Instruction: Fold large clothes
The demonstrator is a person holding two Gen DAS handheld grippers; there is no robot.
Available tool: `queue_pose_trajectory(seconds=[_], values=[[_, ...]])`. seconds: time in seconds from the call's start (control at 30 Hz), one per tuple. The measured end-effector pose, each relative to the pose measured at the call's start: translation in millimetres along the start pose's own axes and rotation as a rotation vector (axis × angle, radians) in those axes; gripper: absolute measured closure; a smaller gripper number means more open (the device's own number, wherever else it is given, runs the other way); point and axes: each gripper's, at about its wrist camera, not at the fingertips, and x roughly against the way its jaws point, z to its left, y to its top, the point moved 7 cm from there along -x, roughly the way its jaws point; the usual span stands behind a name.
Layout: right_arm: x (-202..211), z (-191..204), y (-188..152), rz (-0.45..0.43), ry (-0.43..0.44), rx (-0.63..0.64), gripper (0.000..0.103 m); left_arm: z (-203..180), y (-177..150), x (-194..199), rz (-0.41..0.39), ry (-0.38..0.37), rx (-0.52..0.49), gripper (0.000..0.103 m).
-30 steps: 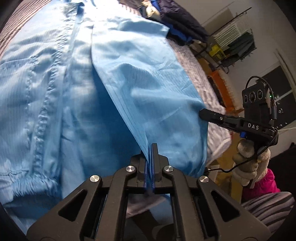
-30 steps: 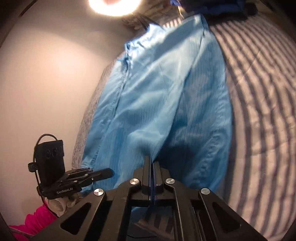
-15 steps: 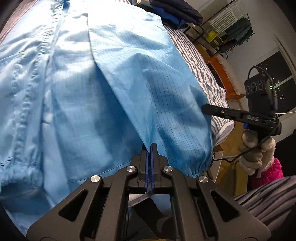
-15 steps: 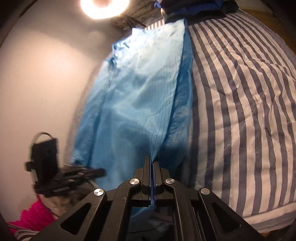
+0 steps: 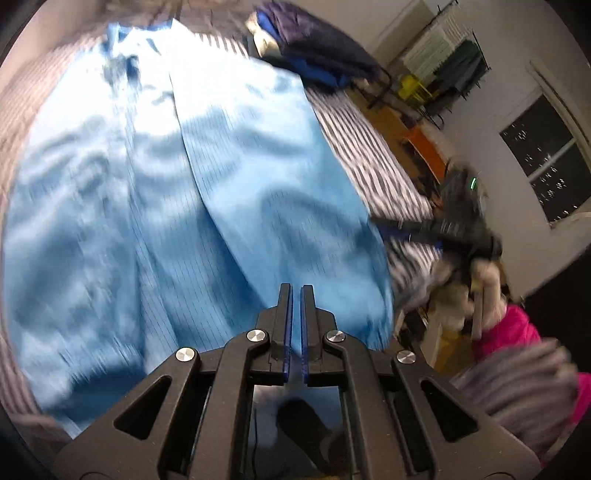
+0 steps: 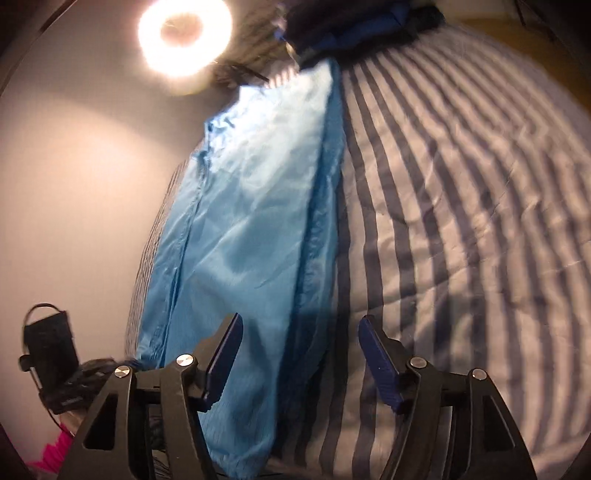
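Observation:
A large light-blue garment [image 5: 207, 192] lies spread on the striped bed, one long panel folded over the rest; it also shows in the right wrist view [image 6: 251, 236]. My left gripper [image 5: 295, 291] hovers over the garment's near edge with its jaws parted by a narrow gap and no cloth between them. My right gripper [image 6: 299, 325] is wide open and empty above the garment's right edge. The right gripper also shows blurred in the left wrist view [image 5: 443, 225], and the left one in the right wrist view [image 6: 70, 384].
The striped bedcover [image 6: 461, 221] spreads to the right of the garment. A pile of dark blue clothes [image 5: 317, 55] lies at the head of the bed. A ring light [image 6: 184, 33] shines by the wall. A drying rack [image 5: 447, 62] stands beyond the bed.
Both grippers have let go of the garment; its lifted panel now lies flat on the bed. The right jaws opened wide, the left jaws parted slightly. Both views are blurred by motion.

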Motion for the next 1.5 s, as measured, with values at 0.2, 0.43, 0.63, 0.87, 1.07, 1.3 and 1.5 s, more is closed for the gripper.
queue_pose_trajectory(seconds=[0.2, 0.43, 0.63, 0.87, 1.07, 1.3, 1.5], values=[[-16, 5, -3, 0.056, 0.011, 0.002, 0.1, 4, 54, -45, -0.003, 0.002, 0.045, 0.103], [-1, 26, 1, 0.026, 0.01, 0.069, 0.1, -7, 37, -139, 0.13, 0.021, 0.018, 0.103], [-10, 13, 19, -0.018, -0.094, 0.042, 0.048, -4, 36, -130, 0.095, -0.013, 0.052, 0.103], [-31, 22, 22, 0.029, -0.195, 0.09, 0.102, 9, 29, -95, -0.006, 0.012, 0.091, 0.103], [-15, 45, 30, 0.001, -0.226, 0.13, 0.103, 7, 11, -123, 0.038, 0.045, 0.043, 0.103], [-6, 87, 38, -0.014, -0.293, 0.288, 0.103, 14, 44, -47, -0.059, 0.038, 0.104, 0.103], [-14, 145, 39, -0.013, -0.324, 0.498, 0.103, 46, 60, 56, -0.22, 0.085, 0.136, 0.103]])
